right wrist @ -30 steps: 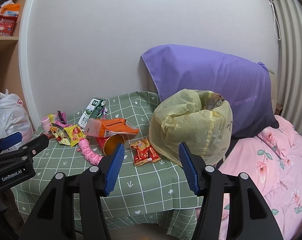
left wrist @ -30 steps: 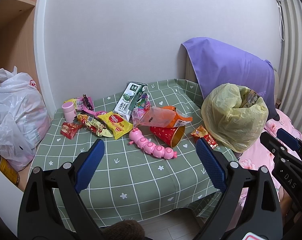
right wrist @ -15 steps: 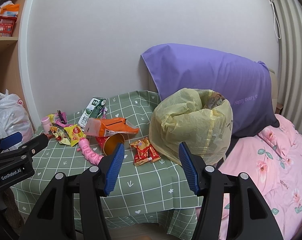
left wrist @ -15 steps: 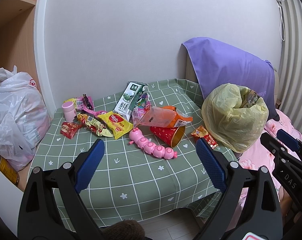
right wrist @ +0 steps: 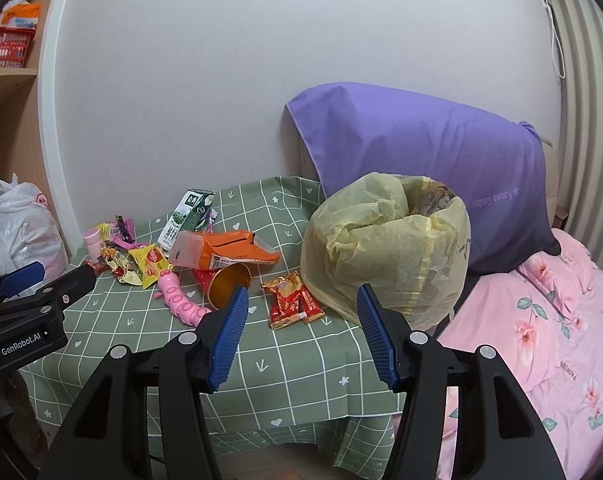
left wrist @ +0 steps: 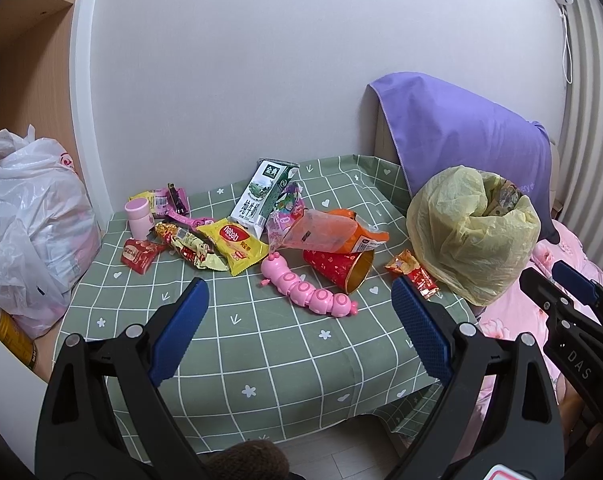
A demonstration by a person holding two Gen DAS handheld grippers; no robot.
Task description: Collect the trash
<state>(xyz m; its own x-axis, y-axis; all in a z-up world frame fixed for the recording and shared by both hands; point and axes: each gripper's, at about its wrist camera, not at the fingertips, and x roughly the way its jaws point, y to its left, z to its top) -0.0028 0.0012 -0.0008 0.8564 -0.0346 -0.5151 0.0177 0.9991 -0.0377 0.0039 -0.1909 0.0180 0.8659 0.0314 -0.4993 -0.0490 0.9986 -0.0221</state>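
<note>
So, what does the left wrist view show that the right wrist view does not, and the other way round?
Only the left wrist view shows the can on the floor beside the white plastic bag. Only the right wrist view shows the red basket on the shelf and a wide stretch of the pink floral bedding. Both show the yellow trash bag, milk carton, pink caterpillar toy and both open grippers.

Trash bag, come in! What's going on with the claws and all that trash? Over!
Left claw open, right claw open, both empty. Wrappers, red cup and milk carton on the table. Yellow trash bag open beside them. Nothing blocking.
</note>
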